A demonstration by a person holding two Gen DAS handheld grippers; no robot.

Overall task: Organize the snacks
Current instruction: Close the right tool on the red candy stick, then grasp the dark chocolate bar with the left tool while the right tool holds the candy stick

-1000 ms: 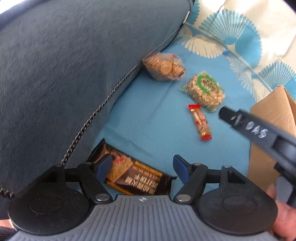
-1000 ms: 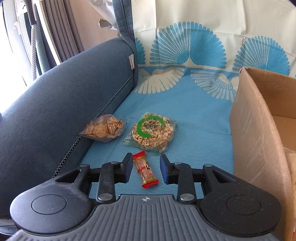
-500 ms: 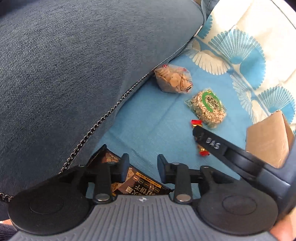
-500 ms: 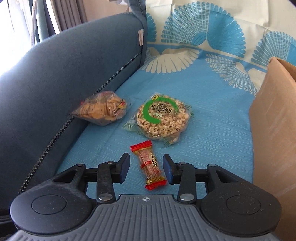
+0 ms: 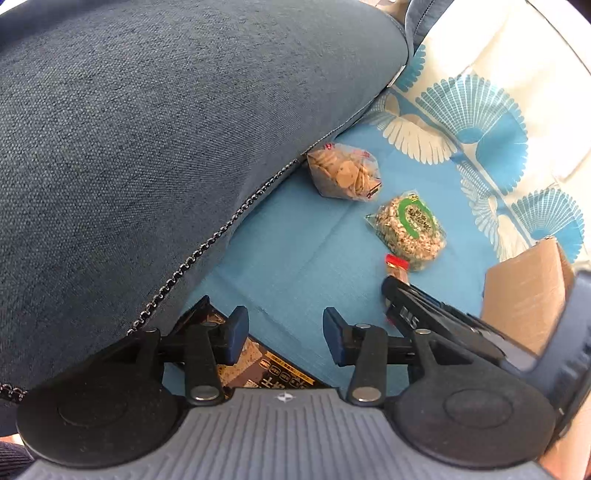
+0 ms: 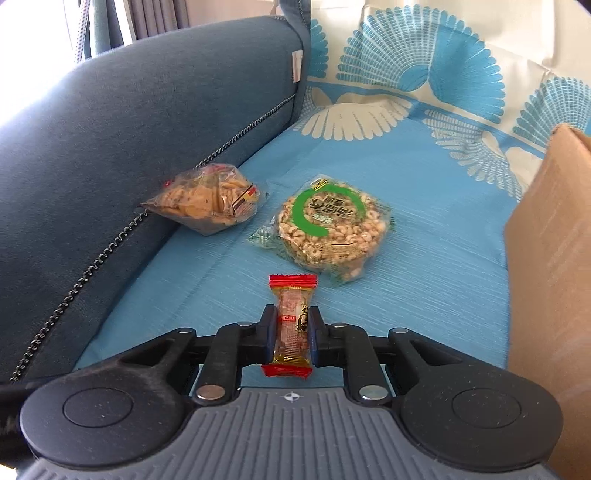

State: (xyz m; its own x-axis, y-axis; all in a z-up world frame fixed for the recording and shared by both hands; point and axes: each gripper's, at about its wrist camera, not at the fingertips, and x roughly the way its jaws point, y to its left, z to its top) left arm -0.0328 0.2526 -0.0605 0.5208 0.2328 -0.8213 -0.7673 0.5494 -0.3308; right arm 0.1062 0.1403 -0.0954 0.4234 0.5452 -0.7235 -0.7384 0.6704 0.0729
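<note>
Domestic living room: an upholstered blue sofa cushion (image 6: 122,122) with corded trim, a fan-patterned blue cloth (image 6: 424,155) spread over the seat, and curtains (image 6: 155,16) are seen.

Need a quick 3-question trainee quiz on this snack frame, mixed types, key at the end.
1. True or false: the right hand-held gripper is shut on the red-ended snack bar.
2. Which snack leans against the dark blue cushion? A) round puffed-grain cake B) clear cracker bag C) dark biscuit pack
3. Fill in: the left hand-held gripper is ____, above the dark biscuit pack.

Key:
1. True
2. B, the clear cracker bag
3. open
</note>
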